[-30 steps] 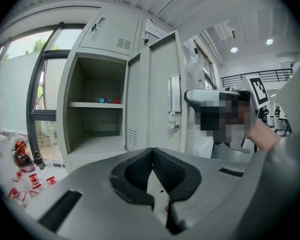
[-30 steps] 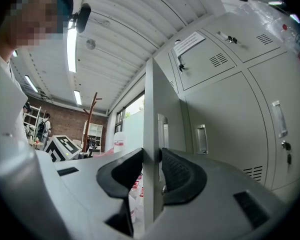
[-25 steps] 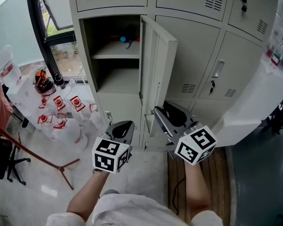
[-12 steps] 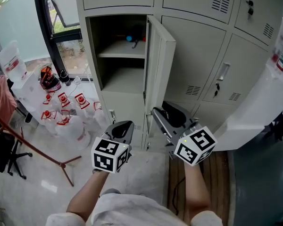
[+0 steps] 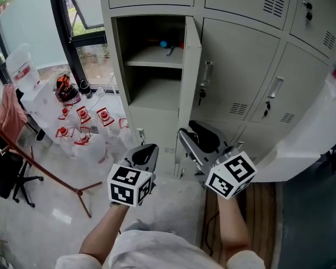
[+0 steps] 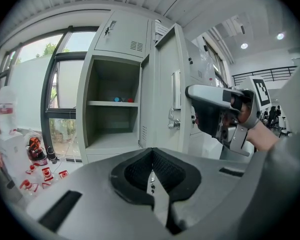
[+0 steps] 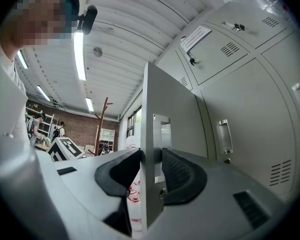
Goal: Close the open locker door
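Note:
The open locker door (image 5: 191, 66) stands edge-on toward me, hinged at the right side of the empty compartment (image 5: 151, 88). My right gripper (image 5: 185, 134) straddles the door's lower free edge. In the right gripper view the door (image 7: 165, 99) fills the gap of that gripper (image 7: 151, 156), with both pads against its faces. Those jaws have just been opening a little with the door's edge between them. My left gripper (image 5: 148, 148) hangs shut and empty to the left of the door. The left gripper view shows this gripper (image 6: 152, 156), the door (image 6: 165, 99) and the right gripper (image 6: 210, 109).
Small blue and red items (image 5: 165, 45) lie on the upper shelf. Several water bottles with red labels (image 5: 81, 133) crowd the floor at the left, beside a brown stand's leg (image 5: 39, 170) and a black chair (image 5: 5, 178). A white bulky object (image 5: 302, 144) stands at the right.
The door now looks narrower, more edge-on, and the neighbouring locker's handle has come into sight behind it. Both grippers keep their places in the picture while the lockers have shifted right.

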